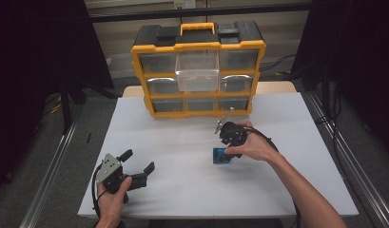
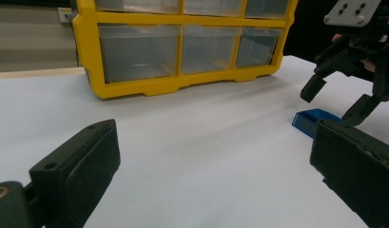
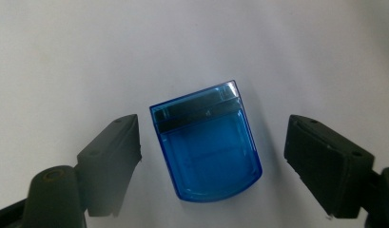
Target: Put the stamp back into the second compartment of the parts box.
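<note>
On the table (image 1: 182, 190), the organizer's (image 1: 198, 69) clear drawers look empty.

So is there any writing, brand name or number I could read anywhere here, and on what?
None can be read.
Blue case: faint marks on its dark strip and body, too blurred to read.
Yellow drawer organizer: no label or brand visible on its frame or clear drawers.
Small sign on the wall behind it: too small to read.

From above, my right hand (image 1: 256, 147) and its gripper (image 1: 228, 151) cover most of the blue case (image 1: 219, 157). I can't tell what the cabinet (image 1: 198, 71) drawers hold. The left gripper view cuts off the cabinet's top.
</note>
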`<action>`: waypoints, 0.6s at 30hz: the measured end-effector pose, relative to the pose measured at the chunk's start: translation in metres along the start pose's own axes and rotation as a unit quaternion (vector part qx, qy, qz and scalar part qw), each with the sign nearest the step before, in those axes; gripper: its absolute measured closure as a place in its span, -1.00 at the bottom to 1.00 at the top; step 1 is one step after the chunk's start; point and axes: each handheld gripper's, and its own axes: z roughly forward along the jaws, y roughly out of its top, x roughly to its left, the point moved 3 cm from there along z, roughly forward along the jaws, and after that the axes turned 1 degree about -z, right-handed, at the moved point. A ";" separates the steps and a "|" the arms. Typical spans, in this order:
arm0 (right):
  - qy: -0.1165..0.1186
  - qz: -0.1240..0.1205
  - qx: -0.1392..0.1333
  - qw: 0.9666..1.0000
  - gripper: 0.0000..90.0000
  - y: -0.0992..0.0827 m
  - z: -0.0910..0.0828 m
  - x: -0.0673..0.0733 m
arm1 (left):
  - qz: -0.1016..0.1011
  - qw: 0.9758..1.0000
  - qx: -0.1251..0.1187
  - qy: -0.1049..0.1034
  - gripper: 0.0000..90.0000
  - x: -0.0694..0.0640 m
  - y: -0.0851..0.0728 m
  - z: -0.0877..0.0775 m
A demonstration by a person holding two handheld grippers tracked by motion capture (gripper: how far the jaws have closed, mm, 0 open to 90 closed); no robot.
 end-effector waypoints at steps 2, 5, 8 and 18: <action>0.005 0.000 0.001 1.000 -0.48 0.001 0.002 0.000 | 0.000 1.000 0.001 -0.002 -0.94 -0.001 0.000 0.000; 0.010 -0.004 0.014 1.000 -0.47 0.000 0.008 0.000 | 0.000 1.000 -0.002 -0.001 -0.94 0.000 0.000 0.000; 0.013 -0.012 0.023 1.000 -0.43 0.000 0.013 0.000 | 0.001 1.000 -0.002 0.004 -0.94 0.001 0.000 0.000; -0.003 -0.015 0.045 0.999 -0.27 0.000 0.019 0.003 | -0.001 1.000 0.000 0.001 -0.94 0.000 0.000 0.000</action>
